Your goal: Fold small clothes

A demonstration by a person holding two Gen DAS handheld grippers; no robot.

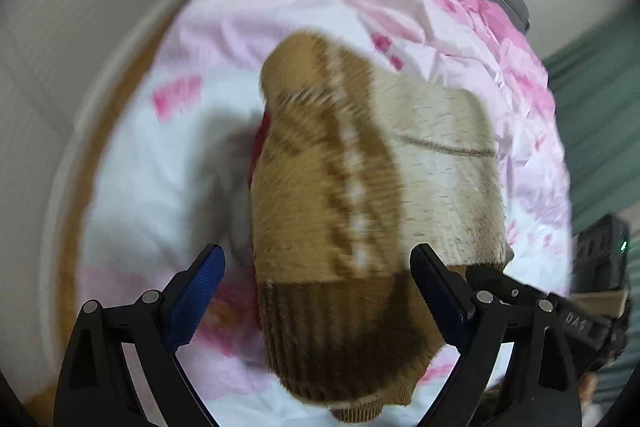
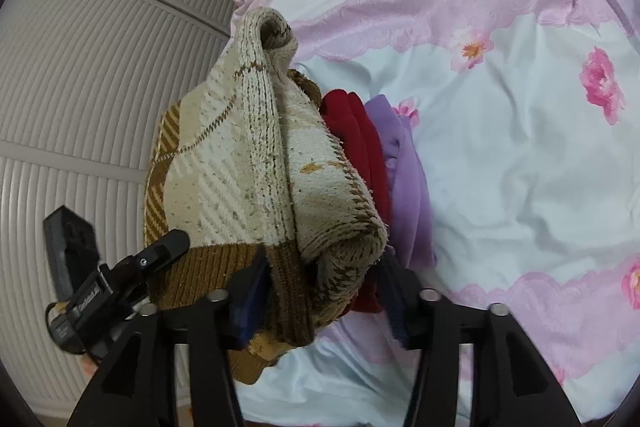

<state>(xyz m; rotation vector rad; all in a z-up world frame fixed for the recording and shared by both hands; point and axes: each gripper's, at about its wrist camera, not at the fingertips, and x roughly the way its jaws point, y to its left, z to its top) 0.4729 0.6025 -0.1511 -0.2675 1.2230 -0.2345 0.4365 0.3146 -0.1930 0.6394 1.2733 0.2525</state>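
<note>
A folded brown and cream knit sweater (image 1: 360,167) lies on top of a small pile on the floral bedsheet (image 1: 160,167). My left gripper (image 1: 320,275) is open wide and straddles the sweater's ribbed brown end; its left pad stands clear of the knit. In the right wrist view the sweater (image 2: 224,155) rests on a red garment (image 2: 360,139) and a purple garment (image 2: 404,163). My right gripper (image 2: 324,301) is open, with the sweater's rolled fold between its fingers. A strip of the red garment (image 1: 262,131) peeks out under the sweater's left side.
The bedsheet (image 2: 520,167), pale with pink flowers, spreads wide to the right of the pile. A ribbed white wall panel (image 2: 80,67) runs close along the pile's left side. One finger of the left gripper (image 2: 168,243) rests at the sweater's brown edge.
</note>
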